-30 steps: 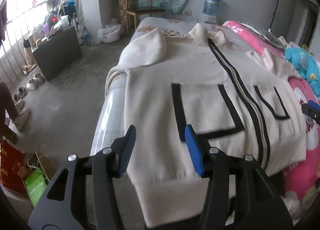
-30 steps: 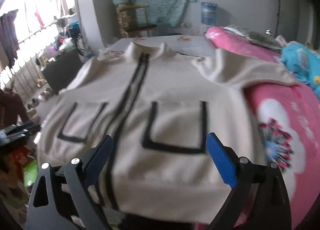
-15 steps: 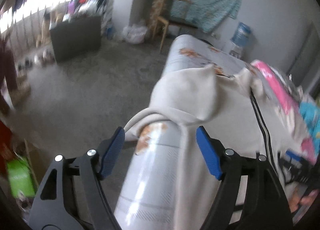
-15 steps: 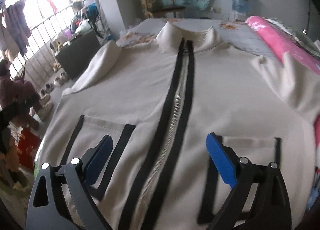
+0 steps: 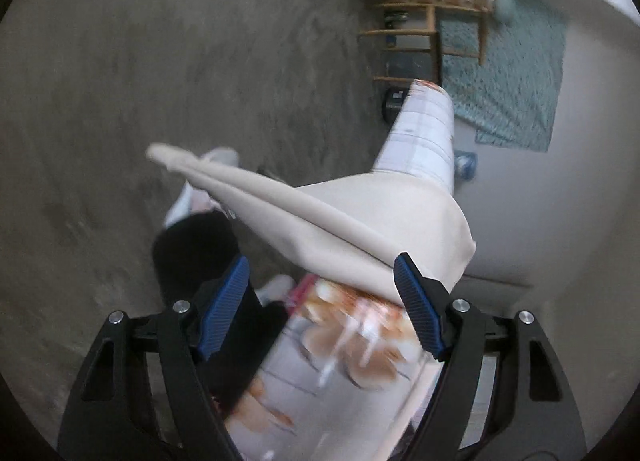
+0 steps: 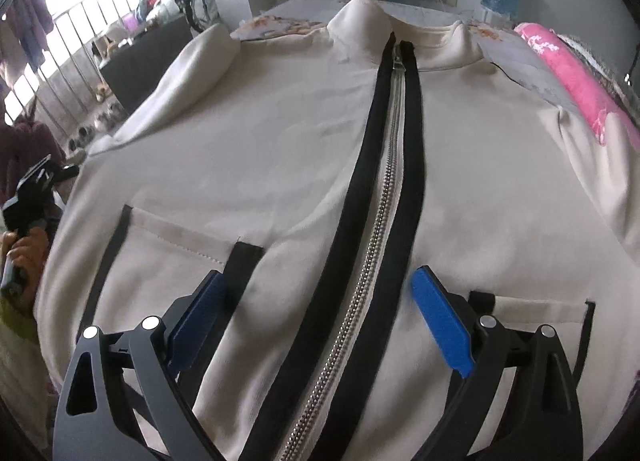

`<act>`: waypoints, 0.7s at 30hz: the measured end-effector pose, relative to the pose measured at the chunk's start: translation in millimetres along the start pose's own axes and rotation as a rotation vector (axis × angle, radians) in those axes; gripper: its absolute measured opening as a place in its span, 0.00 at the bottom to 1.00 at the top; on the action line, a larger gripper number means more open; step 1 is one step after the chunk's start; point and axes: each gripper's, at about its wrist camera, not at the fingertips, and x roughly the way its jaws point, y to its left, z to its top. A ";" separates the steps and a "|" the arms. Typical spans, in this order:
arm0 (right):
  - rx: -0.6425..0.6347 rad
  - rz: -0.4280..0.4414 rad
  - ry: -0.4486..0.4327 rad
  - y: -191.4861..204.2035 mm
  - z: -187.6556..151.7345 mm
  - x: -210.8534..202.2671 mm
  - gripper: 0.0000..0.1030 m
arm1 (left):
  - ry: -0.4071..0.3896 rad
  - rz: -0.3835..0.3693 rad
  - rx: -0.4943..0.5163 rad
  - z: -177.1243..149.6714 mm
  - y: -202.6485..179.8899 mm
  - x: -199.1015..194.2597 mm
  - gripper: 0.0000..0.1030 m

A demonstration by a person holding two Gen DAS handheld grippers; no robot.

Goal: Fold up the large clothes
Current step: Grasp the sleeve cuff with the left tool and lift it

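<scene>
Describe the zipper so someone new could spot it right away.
Find the cream jacket spread on the bed. Down its middle, from the collar toward the right gripper, runs the zipper: silver teeth between two black bands, unlike the thin black pocket outlines.

Bed (image 6: 516,57), floral sheet; cream zip jacket (image 6: 280,149) spread flat; pink blanket (image 6: 580,85) beside.

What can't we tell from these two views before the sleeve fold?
- Jacket hem: cut off by the bottom edge and the right gripper, right wrist view.
- Right sleeve: runs off the right edge, same view.
- Left sleeve cuff: motion-blurred, left wrist view.
- Left gripper: jaws apart; touching the sleeve or not, unclear.
</scene>
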 end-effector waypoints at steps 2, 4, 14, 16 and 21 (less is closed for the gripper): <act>-0.009 -0.014 0.009 2.3 2.7 2.2 0.89 | 0.035 -0.054 -0.082 13.6 30.5 16.8 0.73; -0.017 -0.024 0.017 5.6 4.7 4.1 0.89 | 0.050 -0.098 -0.168 26.1 56.7 35.0 0.73; -0.023 -0.070 0.030 13.0 15.6 10.4 0.90 | 0.060 -0.130 -0.411 80.0 136.6 109.9 0.77; -0.030 -0.074 0.023 15.6 16.8 10.8 0.90 | 0.092 -0.101 -0.436 80.5 143.6 127.2 0.77; -0.030 -0.073 0.011 16.7 17.3 11.1 0.90 | 0.119 -0.092 -0.468 77.7 152.5 146.4 0.77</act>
